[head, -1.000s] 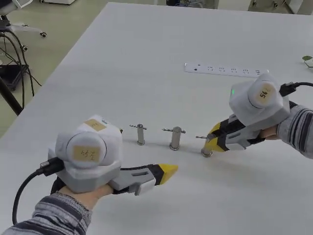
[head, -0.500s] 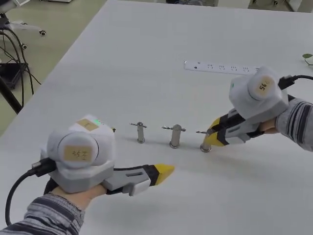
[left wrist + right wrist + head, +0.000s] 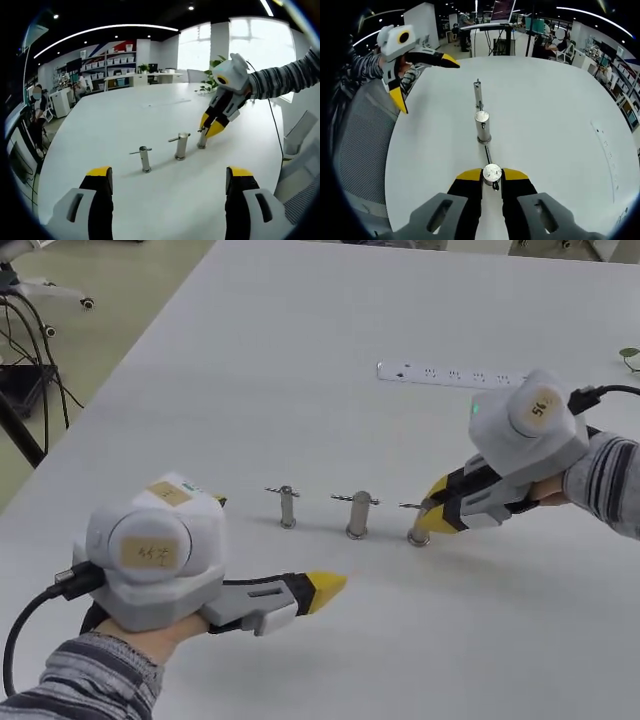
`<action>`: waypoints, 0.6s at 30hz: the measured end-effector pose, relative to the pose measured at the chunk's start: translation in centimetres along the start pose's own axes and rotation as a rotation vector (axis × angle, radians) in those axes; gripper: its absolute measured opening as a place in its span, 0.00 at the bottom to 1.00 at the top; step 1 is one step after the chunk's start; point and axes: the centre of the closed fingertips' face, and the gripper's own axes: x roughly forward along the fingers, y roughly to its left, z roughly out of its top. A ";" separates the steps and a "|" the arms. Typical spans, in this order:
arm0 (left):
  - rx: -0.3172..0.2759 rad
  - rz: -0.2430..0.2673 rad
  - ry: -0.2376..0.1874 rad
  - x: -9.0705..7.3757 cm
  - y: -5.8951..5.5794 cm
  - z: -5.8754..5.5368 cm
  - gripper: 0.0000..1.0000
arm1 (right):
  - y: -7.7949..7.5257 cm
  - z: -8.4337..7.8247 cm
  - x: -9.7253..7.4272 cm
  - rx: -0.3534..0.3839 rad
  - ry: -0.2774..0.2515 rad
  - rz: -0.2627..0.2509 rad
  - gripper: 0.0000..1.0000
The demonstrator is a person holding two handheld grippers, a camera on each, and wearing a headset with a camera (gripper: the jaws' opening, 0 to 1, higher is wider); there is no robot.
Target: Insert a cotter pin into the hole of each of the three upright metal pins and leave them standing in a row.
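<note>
**Head view: three upright metal pins in a row, one gripped**

Head view, centre of frame: a row of three short silver cylinders with flat heads, standing on the white table.

- Left metal pin: slimmest of the three, crossed near the top by the thin left cotter pin.
- Middle metal pin: thicker, just right of the first, crossed near the top by the middle cotter pin.
- Right metal pin: end of the row, upper part hidden by yellow jaw tips; right cotter pin jutting left from those tips.
- Right gripper: right of centre, jaws drawn narrow and clamped on the right metal pin. Right gripper view, bottom centre: round flat head of that pin between the yellow pads, touching both.
- Left gripper: lower left, well apart from the row. Left gripper view, bottom of frame: jaws spread wide, holding nothing.
- Power strip: white, flat on the table, upper right.
</note>
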 end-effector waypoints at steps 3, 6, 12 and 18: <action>-0.001 0.000 0.009 0.0 0.0 -0.2 0.93 | 0.0 0.0 0.0 -0.004 -0.007 0.008 0.09; -0.004 0.000 0.013 0.0 0.0 -0.4 0.92 | 0.0 0.1 0.0 -0.012 -0.014 0.018 0.09; 0.000 -0.002 0.020 0.0 -0.1 -0.5 0.92 | 0.1 0.1 0.0 -0.017 -0.017 0.031 0.09; 0.000 -0.005 0.019 0.0 -0.1 -0.5 0.92 | -0.1 0.1 0.1 -0.022 -0.020 0.007 0.11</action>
